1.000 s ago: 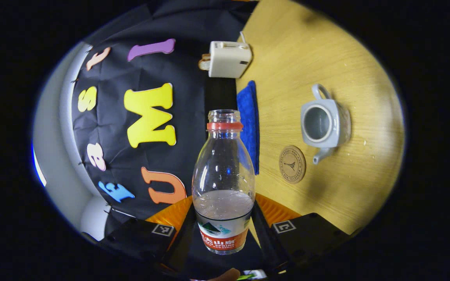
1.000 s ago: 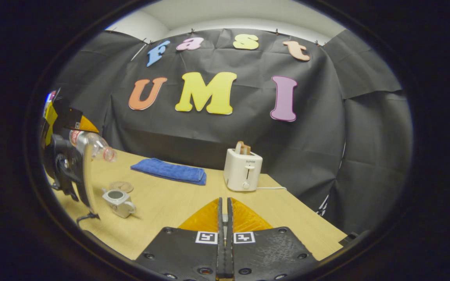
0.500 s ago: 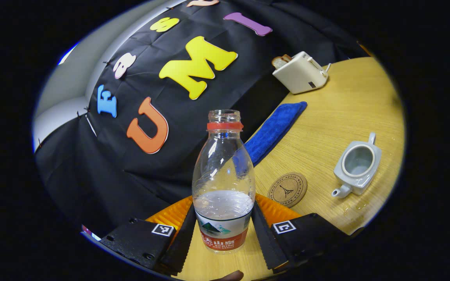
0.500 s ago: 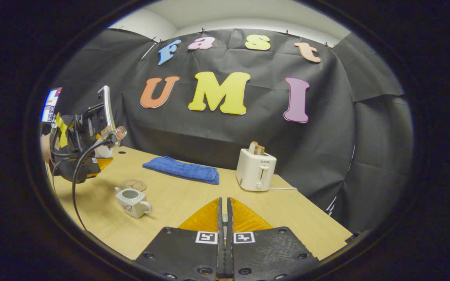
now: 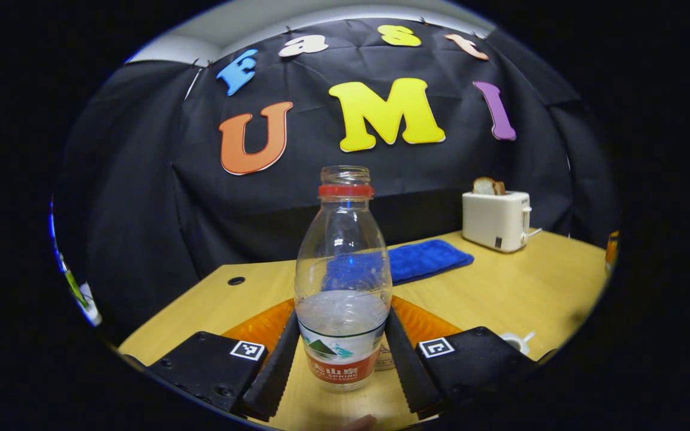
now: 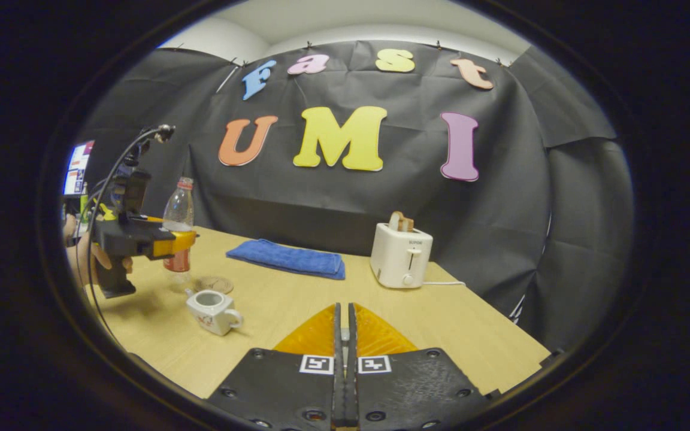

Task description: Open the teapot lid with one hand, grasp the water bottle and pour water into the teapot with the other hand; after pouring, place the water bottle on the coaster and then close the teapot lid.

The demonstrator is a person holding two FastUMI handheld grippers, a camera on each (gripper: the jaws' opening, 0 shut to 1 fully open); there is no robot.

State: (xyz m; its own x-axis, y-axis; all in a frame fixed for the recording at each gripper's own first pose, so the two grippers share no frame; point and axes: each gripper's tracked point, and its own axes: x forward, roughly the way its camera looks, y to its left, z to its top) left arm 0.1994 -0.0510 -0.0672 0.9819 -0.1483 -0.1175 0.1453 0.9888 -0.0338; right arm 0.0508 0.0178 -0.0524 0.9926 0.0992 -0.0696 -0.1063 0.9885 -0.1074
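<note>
A: Clear plastic water bottle (image 5: 344,281), red neck ring, no cap, approx a third full, upright. Where's it sit?
B: In the left gripper (image 5: 342,365), both fingers (image 5: 275,370) pressing its labelled lower part. In the right gripper view the bottle (image 6: 178,224) hangs above the wooden table (image 6: 297,311), over or just left of the coaster (image 6: 214,284), can't tell which. A hand (image 6: 88,256) holds that gripper (image 6: 168,241) at far left.
A: Teapot?
B: White teapot (image 6: 212,310), lid off, near side of the coaster, handle to the right.
A: Right gripper?
B: Right gripper (image 6: 343,335) jaws pressed together w/ nothing visible btwn them, low over the table's near edge, well apart from the teapot.
A: Further out?
B: Blue cloth (image 6: 288,260) folded flat at the far edge, white toaster (image 6: 401,255) w/ bread in it to the cloth's right.
</note>
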